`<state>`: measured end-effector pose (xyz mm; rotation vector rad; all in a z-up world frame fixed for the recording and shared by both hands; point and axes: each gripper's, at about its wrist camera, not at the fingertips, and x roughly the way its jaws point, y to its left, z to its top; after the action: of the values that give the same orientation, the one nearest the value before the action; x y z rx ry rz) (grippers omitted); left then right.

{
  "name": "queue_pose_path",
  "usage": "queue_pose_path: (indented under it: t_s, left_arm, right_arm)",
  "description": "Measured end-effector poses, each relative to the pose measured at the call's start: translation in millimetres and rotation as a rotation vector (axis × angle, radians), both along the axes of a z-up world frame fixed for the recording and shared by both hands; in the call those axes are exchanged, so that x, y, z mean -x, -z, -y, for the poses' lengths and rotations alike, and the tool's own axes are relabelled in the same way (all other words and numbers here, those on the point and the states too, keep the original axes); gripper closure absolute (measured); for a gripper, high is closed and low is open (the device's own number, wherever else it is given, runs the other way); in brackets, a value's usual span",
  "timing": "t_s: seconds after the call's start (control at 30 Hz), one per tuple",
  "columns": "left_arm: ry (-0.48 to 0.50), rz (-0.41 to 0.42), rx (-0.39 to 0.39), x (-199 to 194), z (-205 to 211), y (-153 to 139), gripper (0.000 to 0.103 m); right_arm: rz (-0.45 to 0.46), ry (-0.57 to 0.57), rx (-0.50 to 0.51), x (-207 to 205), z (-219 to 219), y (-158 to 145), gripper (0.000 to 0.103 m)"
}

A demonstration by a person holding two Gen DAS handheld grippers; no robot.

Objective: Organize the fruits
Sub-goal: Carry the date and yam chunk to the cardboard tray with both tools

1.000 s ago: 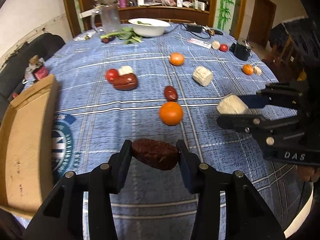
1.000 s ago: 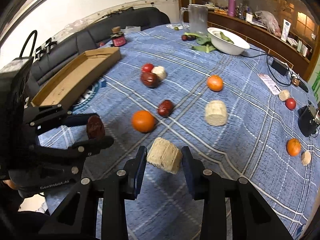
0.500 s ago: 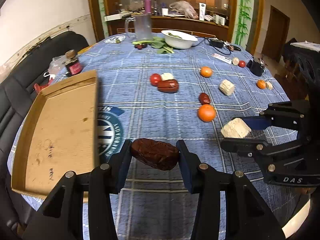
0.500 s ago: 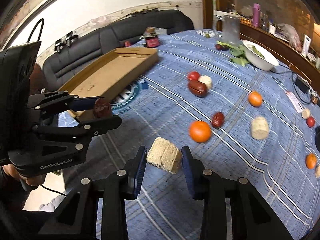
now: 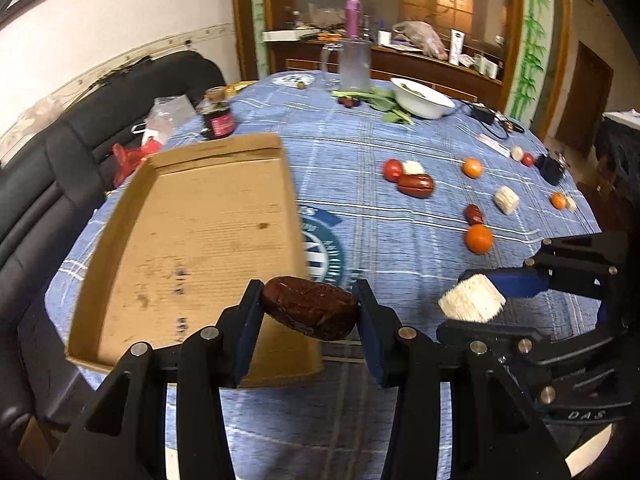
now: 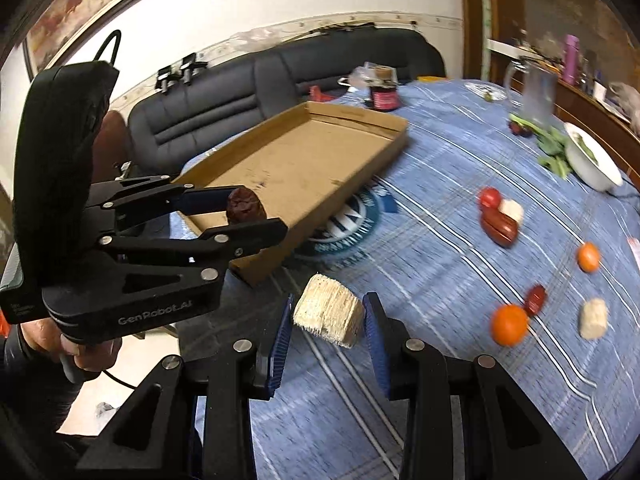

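My left gripper (image 5: 309, 307) is shut on a dark red date (image 5: 310, 313) and holds it above the near right corner of the brown cardboard tray (image 5: 192, 236). My right gripper (image 6: 327, 318) is shut on a pale corn-cob piece (image 6: 329, 316), held above the tablecloth just right of the tray (image 6: 304, 160). Each gripper shows in the other's view: the right gripper (image 5: 472, 312) with the cob, the left gripper (image 6: 248, 214) with the date. Oranges (image 5: 478, 239), dates (image 5: 415, 185), a tomato (image 5: 392, 169) and cob pieces (image 5: 507, 200) lie scattered on the table.
A round table with a blue plaid cloth (image 5: 380, 152). A white bowl (image 5: 422, 97), greens, a glass pitcher (image 5: 354, 64) and a dark jar (image 5: 217, 117) stand at the far side. A black sofa (image 6: 248, 92) lies beyond the tray.
Both grippers have swung left toward the cardboard tray with their loads. The tray is now much closer; the scattered fruits have shifted to the right in both views.
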<state>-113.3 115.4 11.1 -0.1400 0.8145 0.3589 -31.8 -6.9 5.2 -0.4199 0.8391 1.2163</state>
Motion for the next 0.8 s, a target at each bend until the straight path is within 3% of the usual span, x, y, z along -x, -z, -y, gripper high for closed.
queue_pose_path:
  t_s: [0.43,0.8]
  left_arm:
    - [-0.115,0.008,0.012,19.4,-55.3,-0.7,0.06]
    - [-0.194,-0.038,0.049,23.8,-109.0,16.8,0.06]
  right_arm:
    - [-0.008,-0.08,-0.015,16.0,-57.8,-5.8,0.067]
    - [-0.012,-0.142,0.048,23.0,-125.2,19.6,0.067]
